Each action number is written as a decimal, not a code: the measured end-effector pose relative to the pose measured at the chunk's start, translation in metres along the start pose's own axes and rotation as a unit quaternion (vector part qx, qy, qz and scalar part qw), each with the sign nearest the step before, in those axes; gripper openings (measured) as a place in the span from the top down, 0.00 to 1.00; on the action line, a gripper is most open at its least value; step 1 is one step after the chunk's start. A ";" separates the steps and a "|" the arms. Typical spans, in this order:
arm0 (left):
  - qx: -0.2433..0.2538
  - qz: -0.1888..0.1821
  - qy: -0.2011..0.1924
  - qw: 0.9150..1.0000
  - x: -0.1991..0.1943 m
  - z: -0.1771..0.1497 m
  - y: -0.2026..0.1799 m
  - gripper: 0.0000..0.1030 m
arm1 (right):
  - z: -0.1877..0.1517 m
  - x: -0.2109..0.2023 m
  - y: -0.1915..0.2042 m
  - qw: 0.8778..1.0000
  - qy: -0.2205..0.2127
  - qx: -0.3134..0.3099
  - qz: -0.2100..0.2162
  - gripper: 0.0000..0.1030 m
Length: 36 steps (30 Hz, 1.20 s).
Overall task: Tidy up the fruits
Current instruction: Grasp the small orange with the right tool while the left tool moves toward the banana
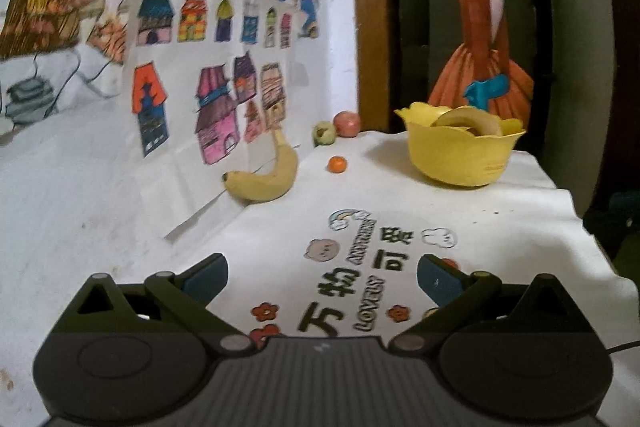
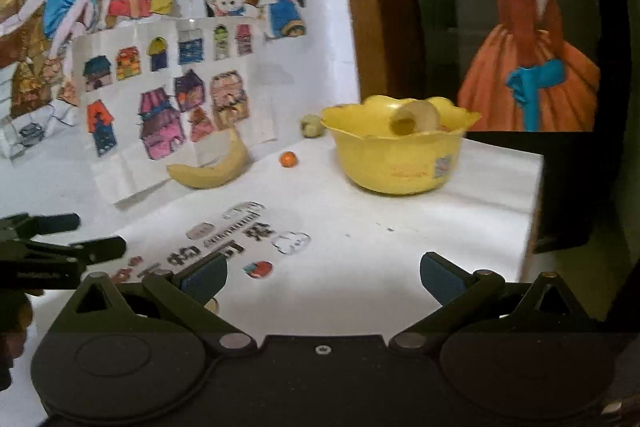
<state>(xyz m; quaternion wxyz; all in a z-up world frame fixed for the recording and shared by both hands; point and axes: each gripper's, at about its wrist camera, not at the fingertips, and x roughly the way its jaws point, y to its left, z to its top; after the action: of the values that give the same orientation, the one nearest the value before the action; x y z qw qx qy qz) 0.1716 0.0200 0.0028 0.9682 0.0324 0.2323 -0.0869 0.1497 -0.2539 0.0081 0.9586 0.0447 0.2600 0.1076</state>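
Left to right on the white cloth point(image 1: 500, 227): banana point(image 1: 266, 173) lies far left against the wall w/ the house drawings point(image 1: 208, 95), long axis roughly left-right, curved like a hook; dark blossom tip points left toward the wall base, stem end curls up and back, leaning on the paper. Right of it sits a small orange point(image 1: 337, 164), alone on the cloth, apart from the rest. Behind that, in the back corner, a greenish fruit point(image 1: 323, 133) touches or nearly touches a red apple point(image 1: 347, 123). Further right stands the yellow bowl point(image 1: 460, 159), upright, scalloped rim, w/ a pale ring-shaped item point(image 1: 468, 121) inside. Left gripper point(image 1: 322, 279) hangs low over the printed lettering point(image 1: 352, 287), fingers spread wide, nothing between them. Right gripper point(image 2: 322, 277) is likewise spread and empty, over bare cloth nearer the bowl. Left wrist view alone shows the red apple; in the right wrist view the bowl hides it and only the greenish fruit point(image 2: 313, 126) peeks out. Right wrist view alone shows the left gripper's dark finger linkage point(image 2: 60, 251) at the left edge, the sticker on the bowl's side point(image 2: 444, 165), and the ring's hole facing the camera.
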 end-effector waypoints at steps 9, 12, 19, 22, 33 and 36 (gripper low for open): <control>-0.011 0.015 -0.005 1.000 0.016 -0.005 0.024 0.00 | 0.051 0.077 0.025 0.993 0.018 -0.072 0.091 0.02; 0.002 0.026 -0.012 1.000 0.022 -0.001 0.031 0.00 | 0.066 0.127 0.028 0.989 0.063 -0.062 0.115 0.05; 0.036 0.032 -0.015 0.999 0.030 0.013 0.045 0.00 | 0.101 0.228 0.037 0.990 0.074 -0.071 0.096 0.12; 0.051 0.033 -0.024 0.998 0.032 0.019 0.047 0.00 | 0.113 0.265 0.051 0.989 0.077 -0.101 0.071 0.20; 0.076 0.011 -0.023 0.997 0.066 0.025 0.044 0.00 | 0.121 0.359 0.066 0.985 0.102 -0.138 -0.002 0.31; 0.087 0.010 -0.025 0.996 0.079 0.029 0.042 0.00 | 0.122 0.373 0.063 0.985 0.107 -0.131 -0.011 0.32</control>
<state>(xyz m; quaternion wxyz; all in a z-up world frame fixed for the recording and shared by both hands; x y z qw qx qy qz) 0.2615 0.0463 -0.0065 0.9680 0.1164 0.1997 -0.0980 0.5137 -0.1103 -0.0603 0.9238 -0.0962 0.3452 0.1347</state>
